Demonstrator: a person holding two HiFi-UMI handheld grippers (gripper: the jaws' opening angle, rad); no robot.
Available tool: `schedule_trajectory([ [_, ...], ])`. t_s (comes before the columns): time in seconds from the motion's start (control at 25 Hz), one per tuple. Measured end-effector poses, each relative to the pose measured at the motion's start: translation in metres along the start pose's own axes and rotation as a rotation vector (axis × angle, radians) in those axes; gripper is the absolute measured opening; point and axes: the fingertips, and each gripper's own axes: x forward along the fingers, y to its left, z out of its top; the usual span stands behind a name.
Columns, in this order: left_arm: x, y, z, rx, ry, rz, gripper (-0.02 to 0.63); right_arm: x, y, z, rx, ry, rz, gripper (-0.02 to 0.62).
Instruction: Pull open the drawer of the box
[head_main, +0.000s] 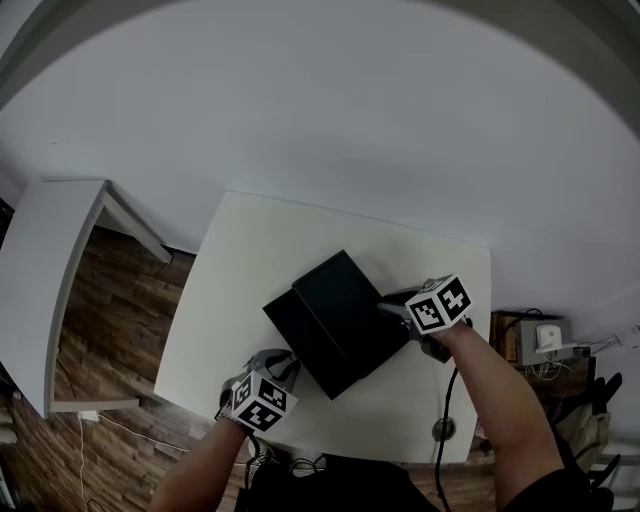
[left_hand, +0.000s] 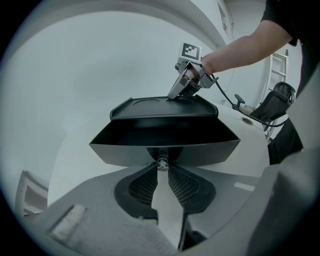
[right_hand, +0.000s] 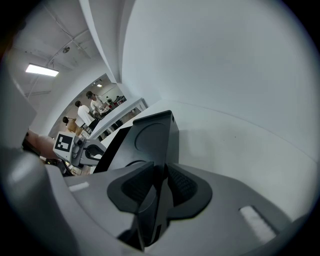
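Note:
A black box (head_main: 352, 300) sits on the white table (head_main: 250, 250), and its drawer (head_main: 298, 335) stands pulled out toward the near left. In the left gripper view the drawer (left_hand: 165, 145) gapes open, with a small metal knob (left_hand: 161, 163) at the middle of its front. My left gripper (left_hand: 161, 167) is shut on that knob, and the head view shows this left gripper (head_main: 283, 366) at the drawer's near end. My right gripper (right_hand: 162, 172) is shut on the upright edge of the box (right_hand: 152, 132); in the head view my right gripper (head_main: 396, 310) is at the box's right side.
A second white table (head_main: 50, 260) stands to the left over wooden floor (head_main: 120, 310). A cable runs past a round grommet (head_main: 443, 430) near the table's front right corner. Grey equipment and wires (head_main: 542, 342) lie beyond the right edge. People (right_hand: 85, 112) stand far off.

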Motion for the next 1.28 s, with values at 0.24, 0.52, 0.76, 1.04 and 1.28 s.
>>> schedule_trajectory([
  [0.24, -0.001, 0.001, -0.004, -0.001, 0.003, -0.002, 0.071, 0.001, 0.000, 0.000, 0.000, 0.003, 0.001, 0.094],
  [0.52, -0.007, 0.001, -0.013, -0.005, 0.005, -0.001, 0.071, 0.000, 0.000, 0.000, -0.001, 0.006, 0.001, 0.094],
  [0.76, -0.011, -0.001, -0.018, -0.015, -0.001, 0.002, 0.071, 0.001, 0.001, 0.000, 0.000, 0.008, -0.001, 0.094],
  [1.04, -0.014, 0.002, -0.025, -0.024, 0.007, 0.005, 0.071, 0.001, -0.001, 0.001, 0.005, 0.006, -0.004, 0.094],
  [1.28, -0.017, 0.002, -0.028, -0.027, 0.005, 0.011, 0.071, 0.001, 0.000, 0.000, 0.005, 0.007, -0.006, 0.094],
])
